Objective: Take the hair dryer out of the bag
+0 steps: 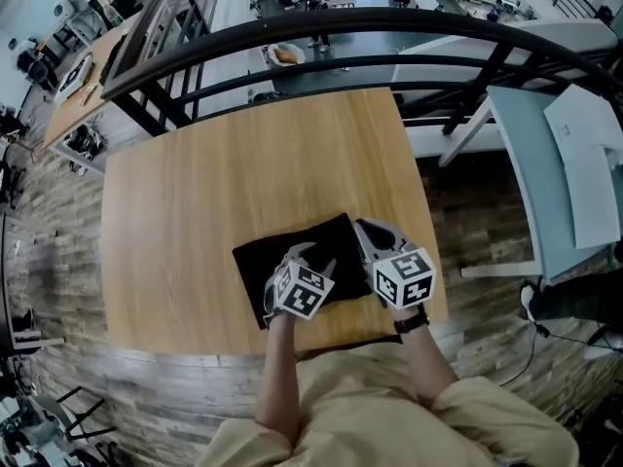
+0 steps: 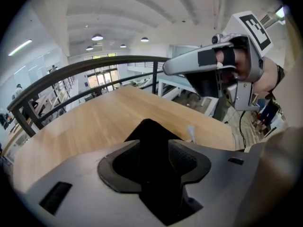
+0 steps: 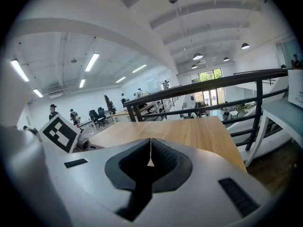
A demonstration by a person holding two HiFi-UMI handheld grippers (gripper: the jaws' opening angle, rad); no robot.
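On the left gripper (image 2: 154,144): open, pads well apart, pointing down at the black bag (image 1: 258,259). Dark cloth fills the gap between the jaws, but no pad visibly presses on it; touching or just above, cannot tell. On the right gripper (image 3: 150,159): closed, pads together with only a hairline slit, nothing between them. Hangs at the bag's right edge, just beside the other tool.

Bag: lies flat and slightly askew on the wooden table (image 1: 243,163), near the edge closest to the person. Hair dryer: not to be seen in any view.

Head view alone: shows both tools side by side over the bag, both forearms and a dark wristband (image 1: 412,323).

Left gripper view alone: shows the bag's far corner, a small white tag (image 2: 191,132) just beside it, and the right gripper from the side, above the tabletop.

Right gripper view alone: shows bare tabletop ahead, the black railing (image 3: 213,86) beyond it, and a marker cube (image 3: 59,132) at lower left.
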